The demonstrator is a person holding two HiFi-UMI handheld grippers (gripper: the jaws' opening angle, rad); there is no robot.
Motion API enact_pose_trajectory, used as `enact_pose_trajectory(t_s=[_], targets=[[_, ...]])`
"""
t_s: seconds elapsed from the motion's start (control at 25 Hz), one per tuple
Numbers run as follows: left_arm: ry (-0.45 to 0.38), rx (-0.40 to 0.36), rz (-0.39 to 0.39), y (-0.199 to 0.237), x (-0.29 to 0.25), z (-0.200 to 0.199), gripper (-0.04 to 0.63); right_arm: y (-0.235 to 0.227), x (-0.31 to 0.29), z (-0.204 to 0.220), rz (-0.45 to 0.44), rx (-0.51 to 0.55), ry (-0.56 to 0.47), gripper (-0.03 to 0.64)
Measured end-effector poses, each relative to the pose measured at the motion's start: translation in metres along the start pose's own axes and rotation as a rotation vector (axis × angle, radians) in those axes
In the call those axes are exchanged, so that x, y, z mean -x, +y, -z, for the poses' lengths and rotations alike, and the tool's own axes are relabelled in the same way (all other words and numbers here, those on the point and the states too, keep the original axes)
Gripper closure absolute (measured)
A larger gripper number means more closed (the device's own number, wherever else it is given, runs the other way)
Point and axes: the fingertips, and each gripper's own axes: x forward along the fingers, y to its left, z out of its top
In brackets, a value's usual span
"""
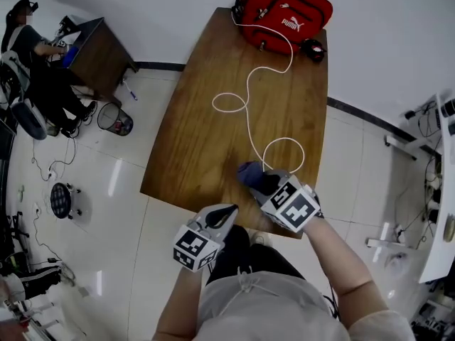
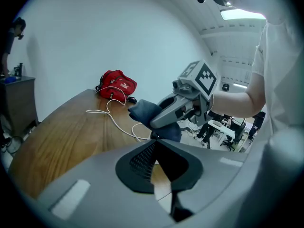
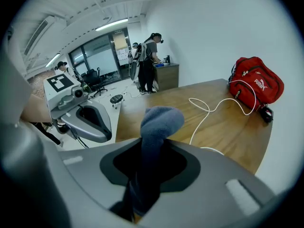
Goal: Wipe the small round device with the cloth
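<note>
Closest to the head camera, the left gripper (image 1: pixel 222 212) hangs just off the near edge of the table (image 1: pixel 192 141), its jaws pressed together with nothing between them. Just beyond it, the right gripper (image 1: pixel 267 184) is clamped on the cloth (image 1: pixel 250 172), a dark blue wad that bulges out past the jaw tips over the table's near end.

The small round device (image 1: pixel 313 48) lies at the far end, just beside the red bag (image 1: pixel 284 9) and well apart from both grippers. Wiping has not yet begun, so the step in hand looks like carrying the cloth across. It would go best with the bulging fold leading, passing clear of the white cable (image 1: pixel 249 84) that loops down the tabletop. Light strokes would help, since the device may slide. The empty left gripper could steady it.

Reaching forward from the lower right, the right forearm angles inward. The left arm stays tucked close to the body.
</note>
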Motion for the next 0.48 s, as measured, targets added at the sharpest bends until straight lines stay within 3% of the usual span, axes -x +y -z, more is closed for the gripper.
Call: enact_pose_trajectory(t_s=[0.2,0.36,0.48], targets=[[0.004,0.017,-0.003,0.009,0.003,0.010,0.589,0.025,-0.001,0.016,-0.050,0.000,0.001,0.509],[-0.006,0.007,0.015,0.006,-0.002,0.003,0.589,0.039,0.011,0.040,-0.102,-0.067,0.002,0.509],[-0.011,-0.022,0.030,0.001,-0.006,-0.004,0.589,0.036,0.036,0.046,-0.096,-0.112,-0.063,0.509]])
